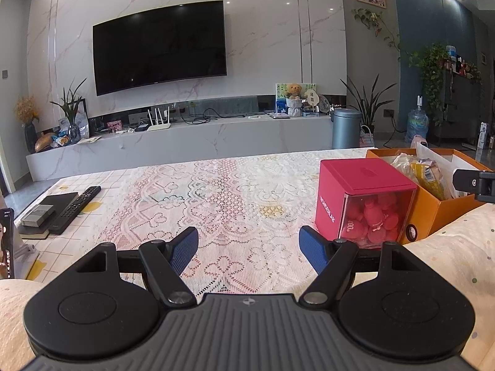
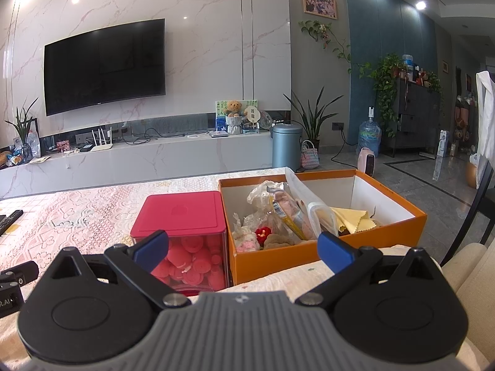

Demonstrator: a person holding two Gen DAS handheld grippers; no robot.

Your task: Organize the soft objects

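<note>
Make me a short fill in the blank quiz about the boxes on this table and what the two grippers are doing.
1. The pink box sits to the ____ of the orange box.
2. The orange box has no ____ on it.
3. Both the left gripper and the right gripper have their jaws ____.
4. The yellow cloth lies inside the ____ box.

Missing words: left; lid; open; orange

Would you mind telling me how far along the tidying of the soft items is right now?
Done: nothing clearly. The pink box sits lidded, with pink foam pieces showing through its clear side. In hand: nothing; the left tool and right tool are both open. Left: the soft items, some in plastic bags, still jumbled in the orange box.
</note>
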